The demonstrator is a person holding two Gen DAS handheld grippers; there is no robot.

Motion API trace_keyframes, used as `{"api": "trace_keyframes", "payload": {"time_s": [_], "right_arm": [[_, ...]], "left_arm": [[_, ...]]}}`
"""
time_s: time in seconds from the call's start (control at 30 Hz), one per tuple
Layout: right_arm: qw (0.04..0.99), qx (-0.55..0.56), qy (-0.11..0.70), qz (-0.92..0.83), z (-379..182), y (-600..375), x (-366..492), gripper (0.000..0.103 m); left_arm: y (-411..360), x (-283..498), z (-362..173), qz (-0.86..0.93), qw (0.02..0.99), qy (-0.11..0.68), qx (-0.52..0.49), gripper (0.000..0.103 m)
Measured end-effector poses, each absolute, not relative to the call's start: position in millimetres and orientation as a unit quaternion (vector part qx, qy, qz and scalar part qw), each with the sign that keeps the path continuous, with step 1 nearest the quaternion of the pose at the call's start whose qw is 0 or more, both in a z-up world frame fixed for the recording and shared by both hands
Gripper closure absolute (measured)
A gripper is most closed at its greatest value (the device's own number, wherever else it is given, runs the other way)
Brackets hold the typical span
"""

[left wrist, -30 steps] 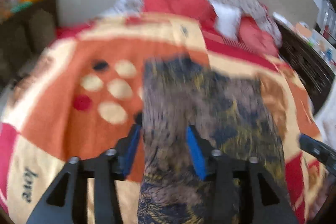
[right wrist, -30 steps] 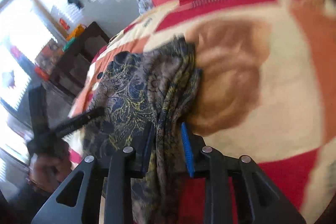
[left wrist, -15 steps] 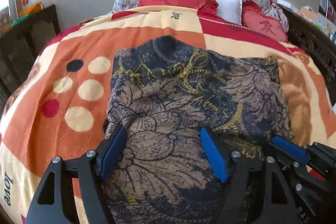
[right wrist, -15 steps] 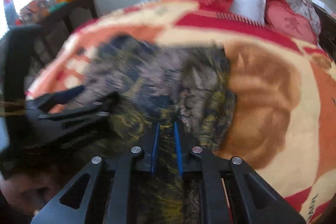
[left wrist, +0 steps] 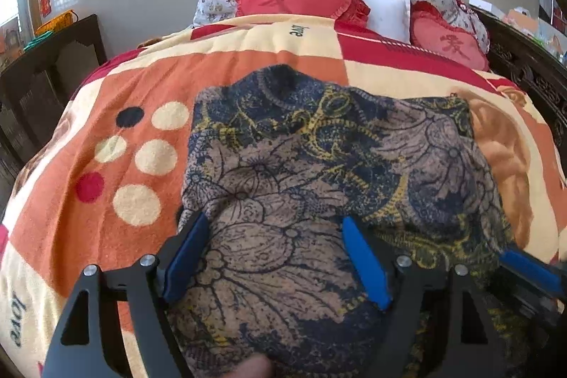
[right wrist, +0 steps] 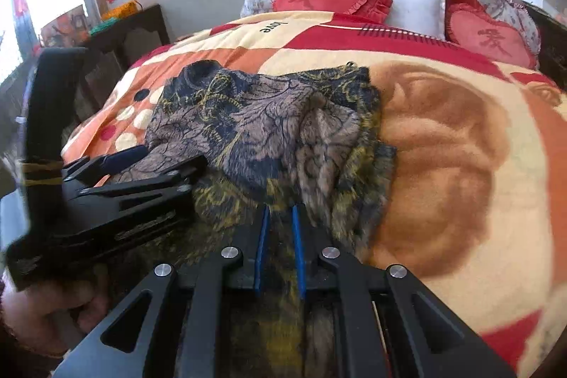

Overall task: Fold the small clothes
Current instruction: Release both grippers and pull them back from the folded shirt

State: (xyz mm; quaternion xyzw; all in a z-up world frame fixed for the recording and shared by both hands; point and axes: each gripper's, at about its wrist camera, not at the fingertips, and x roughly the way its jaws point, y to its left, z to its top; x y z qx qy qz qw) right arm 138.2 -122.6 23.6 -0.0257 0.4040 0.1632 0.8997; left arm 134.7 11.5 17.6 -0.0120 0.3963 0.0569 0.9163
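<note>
My left gripper [left wrist: 274,257] stands with its jaws spread wide over the near end of the patterned garment [left wrist: 319,172], which lies flat on the bed blanket [left wrist: 141,101]. My right gripper's blue pad [left wrist: 528,268] shows at the garment's near right corner; I cannot tell its jaw state here.

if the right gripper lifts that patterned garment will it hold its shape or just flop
Probably flops: the patterned garment already bunches into soft folds near the right gripper, which pinches it. It looks thick and fuzzy, so likely grippy rather than slippery on the blanket.
</note>
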Motion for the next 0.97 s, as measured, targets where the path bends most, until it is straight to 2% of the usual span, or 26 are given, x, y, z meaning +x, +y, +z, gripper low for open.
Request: {"api": "trace_keyframes", "payload": {"time_s": [0.13, 0.2, 0.23, 0.5, 0.7, 0.97], "right_arm": [[0.906, -0.032, 0.393, 0.157, 57.4, -135.8, 79.2, 0.078], [0.905, -0.043, 0.395, 0.152, 63.6, -142.3, 51.0, 0.073], [0.903, -0.046, 0.400, 0.150, 63.1, -144.9, 41.1, 0.069], [0.891, -0.026, 0.435, 0.129, 46.3, -167.1, -17.4, 0.068], [0.897, -0.036, 0.419, 0.136, 65.9, -166.8, -30.1, 0.068], [0.907, -0.040, 0.399, 0.130, 79.4, -167.2, -34.7, 0.068]], "left_arm": [[9.9, 103.8, 35.9, 0.063, 0.911, 0.407, -0.010, 0.005], [6.5, 76.8, 47.0, 0.049, 0.912, 0.407, -0.010, 0.000], [3.7, 66.0, 50.6, 0.046, 0.911, 0.409, -0.006, 0.000], [-21.4, -12.2, 72.5, 0.035, 0.905, 0.423, 0.013, 0.000], [-30.1, -27.1, 77.1, 0.015, 0.890, 0.456, -0.008, 0.000], [-27.3, -33.4, 77.0, 0.013, 0.888, 0.459, -0.029, 0.000]]}}
